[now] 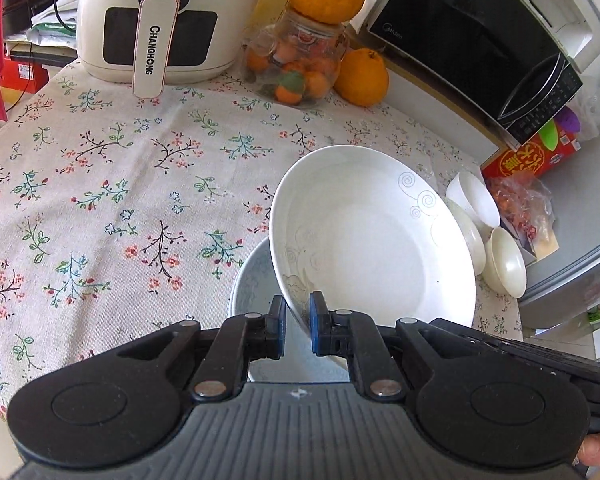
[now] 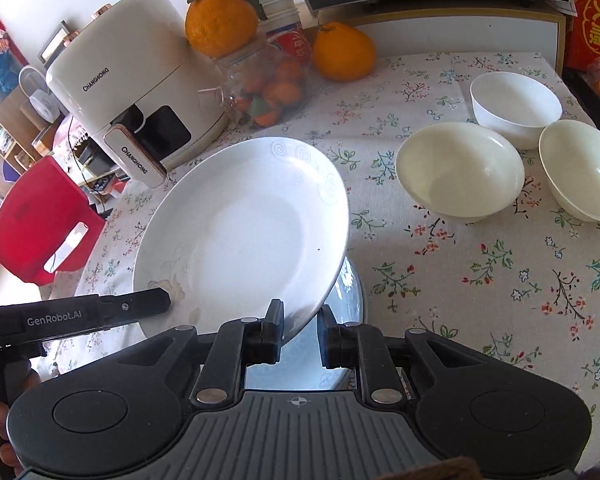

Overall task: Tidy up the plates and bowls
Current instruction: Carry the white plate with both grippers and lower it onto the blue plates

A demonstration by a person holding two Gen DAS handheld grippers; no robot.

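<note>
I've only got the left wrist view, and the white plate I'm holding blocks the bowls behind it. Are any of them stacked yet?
Observer: No. The right wrist view shows the white bowl, left cream bowl and right cream bowl standing separately, upright and empty.
Operator: Where's the right gripper?
Observer: The right gripper straddles the near rim of the white plate. One pad touches it, and a gap shows at the other.
</note>
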